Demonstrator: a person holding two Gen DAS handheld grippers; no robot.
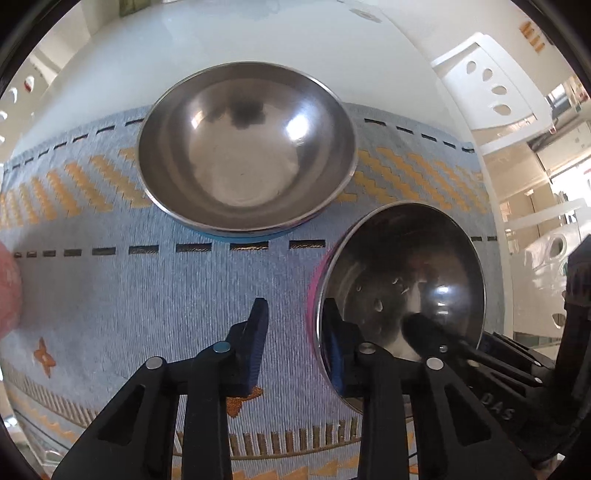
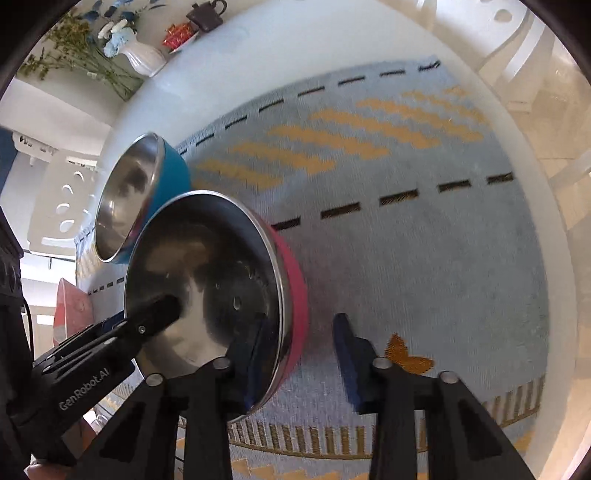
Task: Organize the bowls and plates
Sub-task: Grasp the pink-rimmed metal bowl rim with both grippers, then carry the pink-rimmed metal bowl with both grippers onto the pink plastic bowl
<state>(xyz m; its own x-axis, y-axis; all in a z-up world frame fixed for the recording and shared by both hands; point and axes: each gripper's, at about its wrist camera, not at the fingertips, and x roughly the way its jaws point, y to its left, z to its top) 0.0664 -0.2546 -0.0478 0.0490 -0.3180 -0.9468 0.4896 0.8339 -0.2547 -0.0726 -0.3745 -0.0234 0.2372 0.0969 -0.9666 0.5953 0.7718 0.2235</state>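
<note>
Two steel bowls sit on a blue woven mat spread over a white round table: the blue bowl farther out, and the pink bowl nearer, the two apart with a strip of mat between them. Both grippers are at the pink bowl. The left gripper has its jaws open wide, straddling the bowl's rim, one finger inside the steel wall and the other outside over the mat, gripping nothing. The right gripper is likewise open across the opposite rim, one finger inside, one outside, nothing clamped. The step looks like picking up the pink bowl, probably to nest it in the blue one. To do that well, one gripper should probably close squarely on the rim, with the pad well down the wall, since thin polished steel will likely slip or pivot if pinched near the lip; the other should then back off so the two do not pull against each other. Lift straight up before carrying across, keep the bowl level, and lower it centred so the rims do not clash. Small droplets or marks speckle the inside of the pink bowl, which may make it slicker. A vase of flowers, a dark teapot and a small red packet stand at the far table edge, well clear, and white chairs ring the table.
</note>
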